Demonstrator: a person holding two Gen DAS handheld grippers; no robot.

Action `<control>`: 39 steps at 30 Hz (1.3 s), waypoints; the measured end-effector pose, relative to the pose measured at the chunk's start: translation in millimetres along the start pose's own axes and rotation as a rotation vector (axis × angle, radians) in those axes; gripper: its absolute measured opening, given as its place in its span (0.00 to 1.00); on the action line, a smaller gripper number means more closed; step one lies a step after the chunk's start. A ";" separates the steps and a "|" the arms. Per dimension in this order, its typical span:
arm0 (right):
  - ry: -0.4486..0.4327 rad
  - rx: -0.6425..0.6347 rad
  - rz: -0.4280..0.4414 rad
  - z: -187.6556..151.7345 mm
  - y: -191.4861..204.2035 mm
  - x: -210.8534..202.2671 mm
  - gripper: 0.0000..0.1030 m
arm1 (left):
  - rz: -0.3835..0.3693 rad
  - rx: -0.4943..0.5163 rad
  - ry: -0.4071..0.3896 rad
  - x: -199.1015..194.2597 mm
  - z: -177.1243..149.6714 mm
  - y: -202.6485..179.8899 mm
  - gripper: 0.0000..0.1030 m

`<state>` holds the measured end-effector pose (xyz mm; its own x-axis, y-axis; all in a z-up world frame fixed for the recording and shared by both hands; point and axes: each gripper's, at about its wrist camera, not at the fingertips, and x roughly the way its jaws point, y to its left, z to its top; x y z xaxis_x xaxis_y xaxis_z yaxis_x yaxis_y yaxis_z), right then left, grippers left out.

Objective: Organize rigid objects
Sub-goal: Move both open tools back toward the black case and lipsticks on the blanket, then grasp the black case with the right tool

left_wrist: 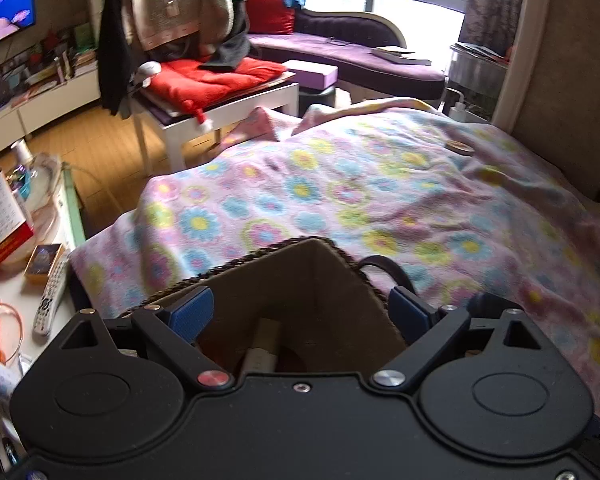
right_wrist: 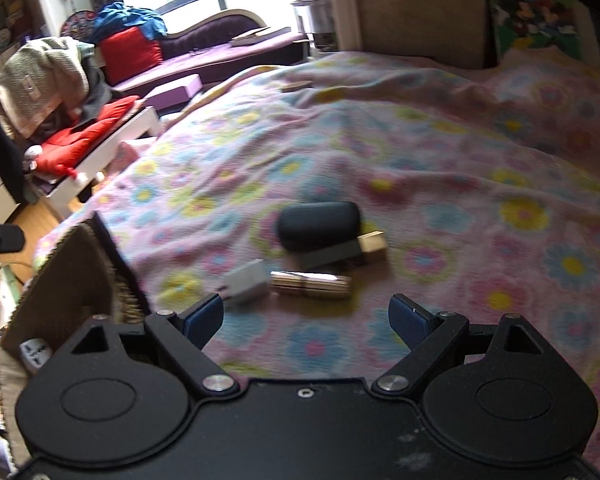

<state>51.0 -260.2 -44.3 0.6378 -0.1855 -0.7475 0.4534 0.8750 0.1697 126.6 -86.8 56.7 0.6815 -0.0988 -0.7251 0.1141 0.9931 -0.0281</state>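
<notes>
A brown fabric basket (left_wrist: 332, 276) with braided trim sits on the floral blanket; a beige stick-like object (left_wrist: 262, 346) lies inside. My left gripper (left_wrist: 300, 312) is open and empty right above the basket's opening. In the right wrist view the basket (right_wrist: 72, 280) is at the left, with a white plug adapter (right_wrist: 36, 354) inside. On the blanket lie a black oval case (right_wrist: 320, 224), a dark block with a gold end (right_wrist: 352, 250), a gold tube (right_wrist: 312, 284) and a white box (right_wrist: 246, 280). My right gripper (right_wrist: 306, 320) is open and empty, just short of the tube.
A small round wooden piece (left_wrist: 458, 146) lies far back on the bed (left_wrist: 420, 200); it also shows in the right wrist view (right_wrist: 296, 86). A side table with a remote (left_wrist: 50, 300), calendar and clutter stands left. A white chair with red cushions (left_wrist: 216, 76) stands beyond the bed.
</notes>
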 end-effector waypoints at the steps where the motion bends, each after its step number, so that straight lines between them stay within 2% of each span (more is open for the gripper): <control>1: 0.000 0.003 -0.010 -1.2 -4.4 1.1 0.88 | -0.008 0.014 -0.004 -1.2 -1.1 -5.3 0.88; 14: -0.012 0.050 -0.119 -17.7 -60.1 15.8 0.88 | -0.112 0.172 -0.046 -15.5 -20.9 -62.5 0.92; 24: -0.031 0.115 -0.203 -38.5 -107.8 30.9 0.88 | -0.258 0.222 0.092 6.0 -54.0 -127.7 0.92; 32: -0.058 0.125 -0.241 -39.9 -129.1 42.6 0.88 | -0.259 0.250 0.154 46.2 -63.5 -167.0 0.92; 36: -0.084 0.122 -0.245 -41.4 -131.8 48.9 0.89 | -0.191 0.192 0.166 66.5 -59.8 -164.3 0.92; 39: -0.117 0.078 -0.256 -45.1 -126.3 53.0 0.90 | -0.176 0.121 0.190 82.1 -51.9 -159.3 0.92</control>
<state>-0.6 -360.4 -134.4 0.5614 -0.4503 -0.6943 0.6527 0.7567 0.0369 126.8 -249.8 -34.1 0.4976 -0.2439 -0.8324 0.3120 0.9458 -0.0906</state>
